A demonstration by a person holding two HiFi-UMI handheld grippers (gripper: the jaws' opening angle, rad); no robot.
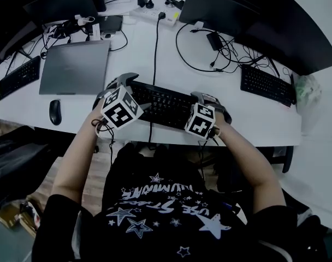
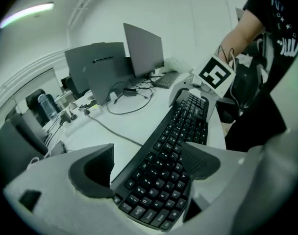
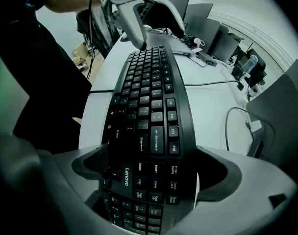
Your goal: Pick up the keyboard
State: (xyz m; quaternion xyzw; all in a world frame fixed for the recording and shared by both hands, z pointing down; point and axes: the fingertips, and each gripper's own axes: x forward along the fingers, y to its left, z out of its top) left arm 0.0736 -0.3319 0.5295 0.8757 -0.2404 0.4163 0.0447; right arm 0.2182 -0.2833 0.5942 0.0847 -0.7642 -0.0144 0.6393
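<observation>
A black keyboard (image 1: 163,103) lies crosswise near the white desk's (image 1: 264,121) front edge. My left gripper (image 1: 119,89) is at its left end and my right gripper (image 1: 212,103) at its right end. In the left gripper view the keyboard (image 2: 173,151) runs out between the jaws of the left gripper (image 2: 146,168), whose pads press its far and near edges. In the right gripper view the Lenovo keyboard (image 3: 149,106) fills the gap of the right gripper (image 3: 151,173), pads against both long edges. I cannot tell whether it is off the desk.
A closed grey laptop (image 1: 76,67) and a black mouse (image 1: 55,112) sit to the left. Other keyboards lie at the far left (image 1: 18,76) and right (image 1: 267,84). Monitors (image 1: 226,7), a power strip (image 1: 155,14) and looped cables (image 1: 209,53) crowd the back.
</observation>
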